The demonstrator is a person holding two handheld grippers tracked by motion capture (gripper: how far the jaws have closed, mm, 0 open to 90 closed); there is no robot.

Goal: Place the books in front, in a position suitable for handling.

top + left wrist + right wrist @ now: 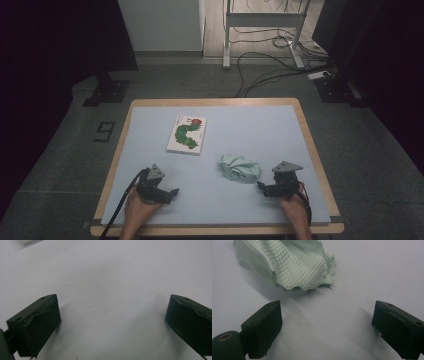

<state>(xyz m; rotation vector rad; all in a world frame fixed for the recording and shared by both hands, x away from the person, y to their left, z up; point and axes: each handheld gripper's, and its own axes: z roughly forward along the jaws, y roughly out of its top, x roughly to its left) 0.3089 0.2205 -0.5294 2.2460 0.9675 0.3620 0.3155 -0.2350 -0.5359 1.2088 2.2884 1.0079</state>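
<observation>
While both grippers' fingers stand spread and empty, bring your right gripper [263, 187] low onto the crumpled pale-green waffle-weave cloth [287, 262]'s near scalloped edge before pinching.

Both hands hold tongs low at the near edge: left tongs [173, 192] and right tongs [260, 186], jaws spread wide, nothing between them.

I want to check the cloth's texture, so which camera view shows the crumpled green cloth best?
The right gripper view: the cloth lies close ahead of the open right gripper, its waffle weave and wavy edge sharp. The high view shows the whole cloth small, as a crumpled heap on the table. The left gripper view looks at bare table surface.
</observation>
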